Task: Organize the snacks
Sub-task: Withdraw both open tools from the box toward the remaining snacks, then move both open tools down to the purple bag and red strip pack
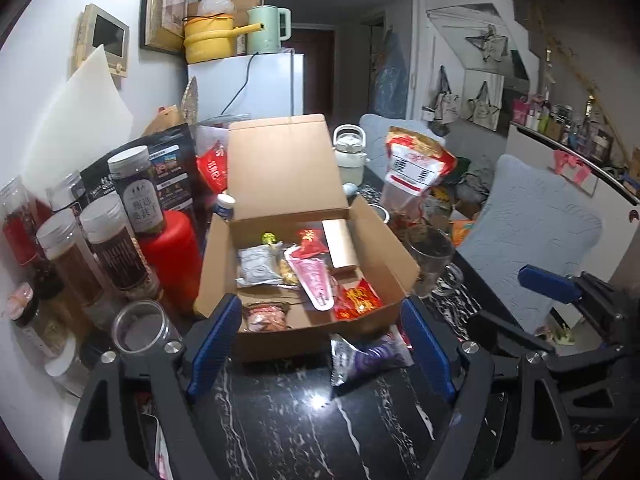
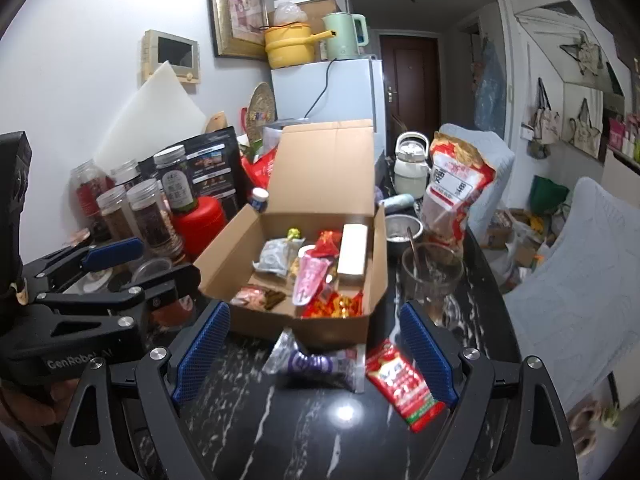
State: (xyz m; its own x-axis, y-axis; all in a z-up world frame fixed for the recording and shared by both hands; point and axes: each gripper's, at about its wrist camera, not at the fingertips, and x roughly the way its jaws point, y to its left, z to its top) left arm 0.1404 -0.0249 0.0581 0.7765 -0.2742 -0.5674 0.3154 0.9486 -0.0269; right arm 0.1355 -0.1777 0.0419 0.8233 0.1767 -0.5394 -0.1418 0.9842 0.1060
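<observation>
Cardboard box [image 2: 320, 316], lid raised, on black marbled table [image 2: 280, 432]; holds assorted snack packets: grey pouch [image 2: 274, 258], pink wrapper [image 2: 310, 280], red sweets [image 2: 340, 304], white carton [image 2: 352, 254].

Outside the box, against its near wall: purple-and-silver packet [image 2: 316, 364]; beside it, a red packet [image 2: 404, 384] close to the right gripper's [image 2: 316, 354] fingertip.

Left gripper [image 1: 320, 344]: jaws wide, nothing held. Right gripper: jaws wide, nothing held.

Left of box: lidded jars [image 1: 112, 248], red canister [image 1: 176, 256], open glass jar [image 1: 140, 326], black pouch [image 1: 168, 168].

Right of box: glass mug [image 2: 432, 276] with what may be a spoon, metal bowl [image 2: 402, 232], large red-and-white bag [image 2: 456, 188], white kettle [image 2: 410, 168].
</observation>
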